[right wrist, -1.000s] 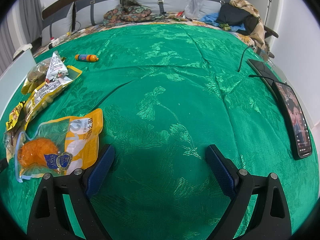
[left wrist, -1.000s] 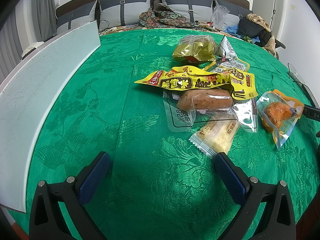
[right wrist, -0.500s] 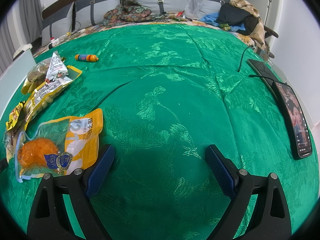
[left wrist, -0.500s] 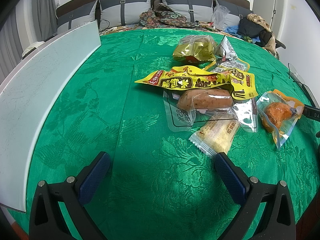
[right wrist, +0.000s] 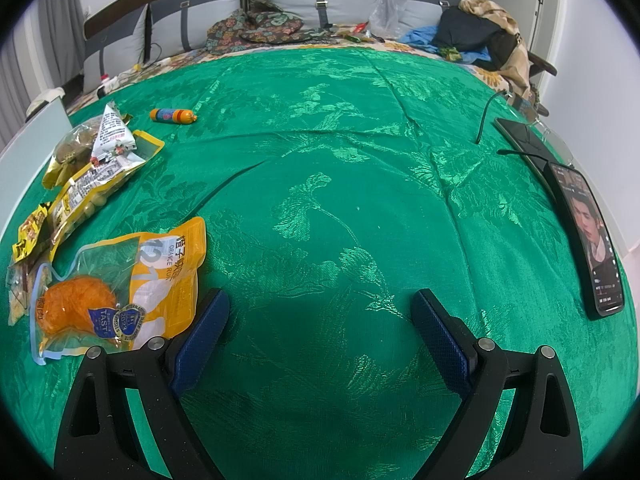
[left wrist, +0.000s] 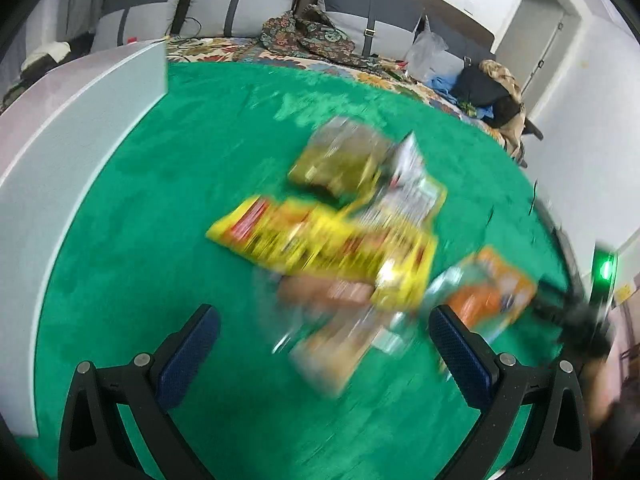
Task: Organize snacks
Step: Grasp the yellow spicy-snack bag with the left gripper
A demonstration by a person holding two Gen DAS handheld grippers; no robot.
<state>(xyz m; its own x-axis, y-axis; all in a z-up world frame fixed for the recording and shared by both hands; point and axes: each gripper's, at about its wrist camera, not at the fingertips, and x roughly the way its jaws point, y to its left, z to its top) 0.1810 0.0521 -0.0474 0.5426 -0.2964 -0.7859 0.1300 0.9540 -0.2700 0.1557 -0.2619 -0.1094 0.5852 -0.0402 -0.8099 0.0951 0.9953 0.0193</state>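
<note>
A blurred pile of snack packets lies on the green cloth in the left wrist view: a yellow packet (left wrist: 320, 244), a gold bag (left wrist: 340, 160), a sausage pack (left wrist: 324, 292) and a pale bar (left wrist: 328, 352). My left gripper (left wrist: 324, 344) is open and empty, just above the near end of the pile. The orange bun bag (left wrist: 488, 300) lies at the pile's right; it also shows in the right wrist view (right wrist: 120, 288). My right gripper (right wrist: 320, 332) is open and empty over bare cloth, right of that bag. A small orange sausage stick (right wrist: 173, 115) lies apart.
A white board (left wrist: 68, 168) runs along the left edge of the cloth. A phone (right wrist: 592, 236) and a dark tablet with cables (right wrist: 520, 136) lie at the right edge. Pillows and clothes (right wrist: 272, 24) sit behind the cloth.
My left gripper has moved quickly forward and to the right toward the snack pile, so its view is blurred. My right gripper has not moved.
</note>
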